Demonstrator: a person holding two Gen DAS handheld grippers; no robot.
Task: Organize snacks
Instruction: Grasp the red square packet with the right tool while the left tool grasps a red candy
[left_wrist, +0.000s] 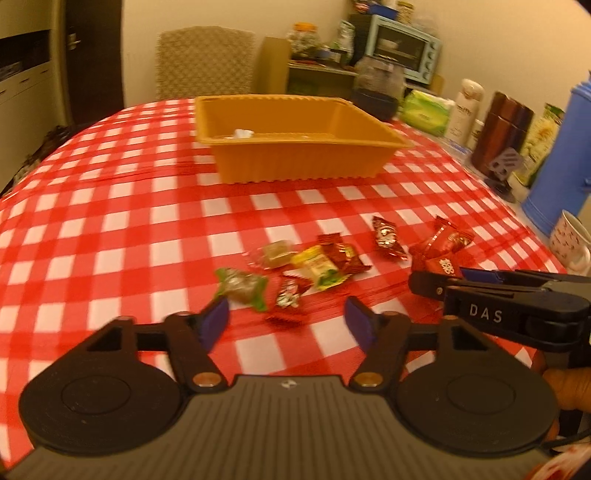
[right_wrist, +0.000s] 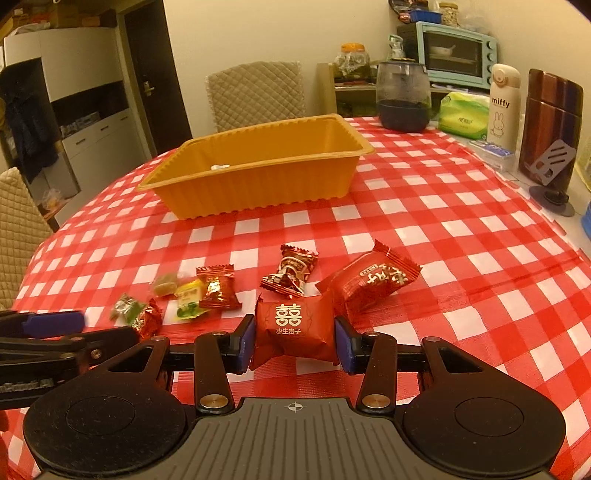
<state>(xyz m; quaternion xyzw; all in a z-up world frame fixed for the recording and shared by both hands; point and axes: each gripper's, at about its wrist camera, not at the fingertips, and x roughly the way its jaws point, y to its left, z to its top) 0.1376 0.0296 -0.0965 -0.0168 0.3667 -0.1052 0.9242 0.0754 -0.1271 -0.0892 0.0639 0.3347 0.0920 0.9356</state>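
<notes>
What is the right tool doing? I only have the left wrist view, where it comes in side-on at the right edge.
Observer: The right tool is shut on a square red foil packet with a gold double-happiness sign, one blue pad on each side.
Operator: Is anything crowding that packet?
Observer: A larger red pillow-shaped packet with white characters lies just behind its right corner. I cannot tell whether they touch.
</notes>
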